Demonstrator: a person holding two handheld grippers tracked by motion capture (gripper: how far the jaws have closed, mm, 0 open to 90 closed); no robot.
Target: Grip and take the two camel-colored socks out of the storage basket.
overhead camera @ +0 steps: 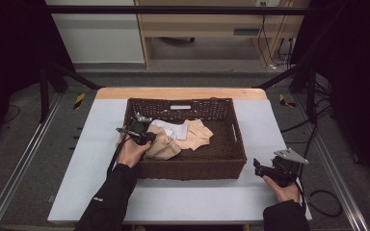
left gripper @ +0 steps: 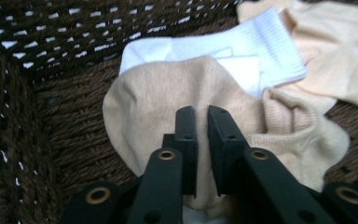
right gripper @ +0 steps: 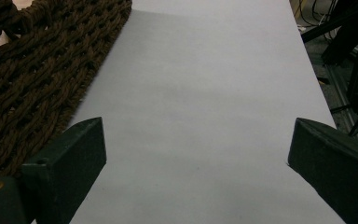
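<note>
My left gripper (overhead camera: 147,136) reaches over the near-left corner of the dark wicker basket (overhead camera: 231,159) on the counter (overhead camera: 270,125), its fingers (left gripper: 186,135) nearly closed, a narrow slit between them, pinching the beige sock (left gripper: 149,98) that lies against the basket's left wall; whether the cloth is truly caught I cannot tell. That sock's long axis runs from the left wall toward the basket's middle, where it overlaps a white sock (left gripper: 270,51) and another beige sock (left gripper: 331,60). My right gripper (overhead camera: 265,169) rests at the counter's near-right edge, beside the basket, fingers (right gripper: 70,158) spread wide over bare surface, holding nothing.
</note>
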